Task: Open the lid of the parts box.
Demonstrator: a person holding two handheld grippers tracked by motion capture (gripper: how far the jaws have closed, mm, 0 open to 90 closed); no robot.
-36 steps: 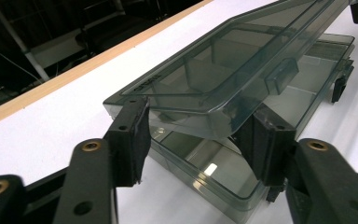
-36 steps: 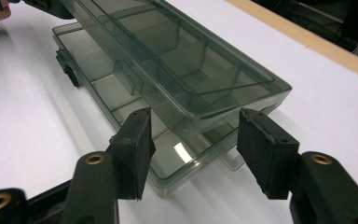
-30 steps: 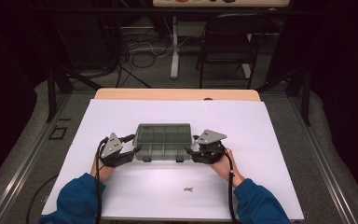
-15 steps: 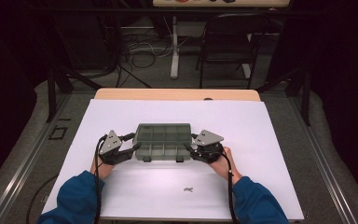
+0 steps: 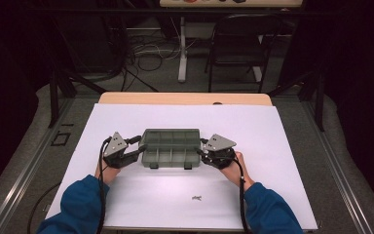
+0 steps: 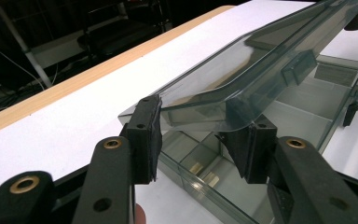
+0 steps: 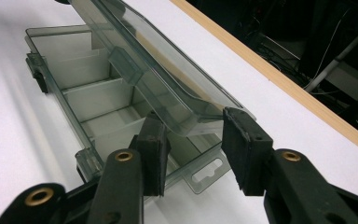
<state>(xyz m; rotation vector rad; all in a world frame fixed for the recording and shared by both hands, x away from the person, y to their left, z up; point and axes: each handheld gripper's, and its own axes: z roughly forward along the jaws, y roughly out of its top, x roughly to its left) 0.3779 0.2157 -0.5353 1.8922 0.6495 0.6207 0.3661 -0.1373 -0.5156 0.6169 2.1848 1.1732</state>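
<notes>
A smoky clear compartment box (image 5: pixel 170 146) lies in the middle of the white sheet (image 5: pixel 272 131). Its lid (image 6: pixel 242 70) is tilted up over the divided tray (image 6: pixel 303 107). My left gripper (image 5: pixel 139 147) is at the box's left end, and its pads (image 6: pixel 145 133) press on that end of the lid. My right gripper (image 5: pixel 203 149) is at the opposite end, with its pads (image 7: pixel 240 149) clamped on the lid (image 7: pixel 168 79) above the tray (image 7: pixel 88 88). Both pairs of jaws have just been closing with the lid between them.
A small dark bit (image 5: pixel 196 198) lies on the sheet near the front edge. Black latches (image 7: pixel 37 74) sit on the tray's front wall. The wooden table edge (image 5: pixel 185 98) runs along the back, with a chair (image 5: pixel 238 39) and cables on the floor beyond.
Hands and box keep nearly the same places. The jaws at each end of the box look slightly narrower than before.
</notes>
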